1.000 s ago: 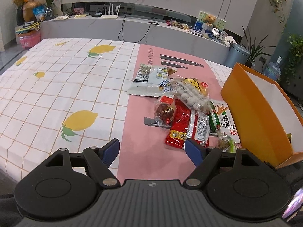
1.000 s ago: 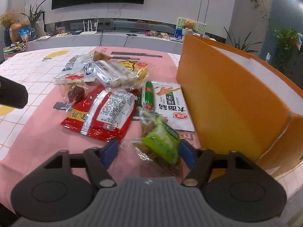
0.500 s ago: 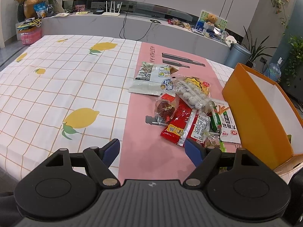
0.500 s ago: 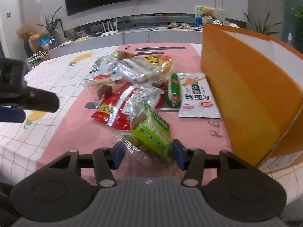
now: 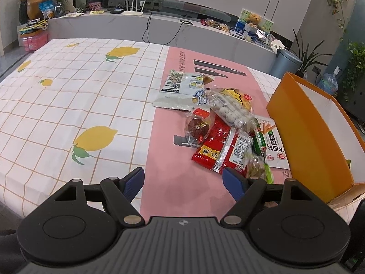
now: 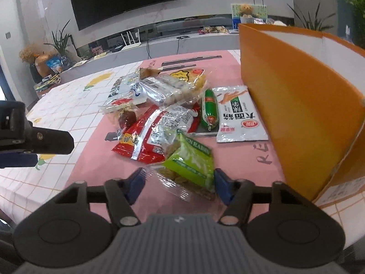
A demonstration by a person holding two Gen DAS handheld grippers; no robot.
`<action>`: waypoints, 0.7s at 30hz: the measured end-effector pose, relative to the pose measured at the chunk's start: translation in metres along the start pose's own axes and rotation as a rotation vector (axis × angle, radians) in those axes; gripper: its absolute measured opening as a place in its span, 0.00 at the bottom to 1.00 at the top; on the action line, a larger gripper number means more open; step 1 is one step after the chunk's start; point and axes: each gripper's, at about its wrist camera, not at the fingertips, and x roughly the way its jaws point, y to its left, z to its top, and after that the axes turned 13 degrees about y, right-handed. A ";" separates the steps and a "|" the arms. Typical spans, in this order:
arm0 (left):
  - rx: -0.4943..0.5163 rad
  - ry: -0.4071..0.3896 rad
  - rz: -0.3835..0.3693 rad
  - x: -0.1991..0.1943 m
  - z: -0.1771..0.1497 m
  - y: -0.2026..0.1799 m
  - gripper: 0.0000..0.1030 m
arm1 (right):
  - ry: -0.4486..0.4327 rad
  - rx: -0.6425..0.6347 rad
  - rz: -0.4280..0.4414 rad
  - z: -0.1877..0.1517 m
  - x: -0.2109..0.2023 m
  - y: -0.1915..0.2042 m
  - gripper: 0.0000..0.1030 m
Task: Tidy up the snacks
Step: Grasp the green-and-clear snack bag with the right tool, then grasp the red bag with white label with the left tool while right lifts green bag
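A pile of snack packets lies on the pink runner [image 5: 182,123] beside an orange box [image 6: 296,105]. The nearest one, a green raisin packet [image 6: 189,159] in clear wrap, sits between the fingers of my right gripper [image 6: 176,178], whose jaws are closing. The right pad is at the packet's edge and the left pad is at its clear wrap. Behind it lie a red packet [image 6: 141,137], a green sausage [image 6: 208,109] and a white packet [image 6: 239,116]. My left gripper [image 5: 182,175] hangs open over bare runner, left of the pile, with nothing in it.
The orange box [image 5: 308,137] stands open-topped at the right table edge, its tall wall close to the right gripper. More packets, including a bag of white balls [image 5: 228,111], lie farther back. The lemon-print cloth [image 5: 79,96] covers the table's left side.
The right gripper's jaws have narrowed around the green raisin packet and it has rolled, with the packet now closer and tilted. The left gripper has stayed where it was.
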 end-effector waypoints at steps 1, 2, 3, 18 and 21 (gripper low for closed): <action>0.001 0.002 -0.002 0.000 0.000 0.000 0.89 | 0.000 -0.009 0.000 0.000 0.000 0.000 0.43; 0.002 0.003 -0.002 0.001 -0.001 0.000 0.89 | 0.001 -0.012 -0.001 0.000 -0.001 0.000 0.42; 0.003 0.003 -0.002 0.001 -0.001 -0.001 0.89 | 0.000 -0.012 -0.002 0.000 -0.001 0.000 0.42; 0.013 0.007 -0.003 0.004 0.001 -0.002 0.89 | -0.094 -0.030 0.015 0.010 -0.039 -0.007 0.40; 0.035 0.003 -0.009 0.005 0.002 -0.006 0.89 | -0.123 -0.013 0.041 0.015 -0.054 -0.015 0.40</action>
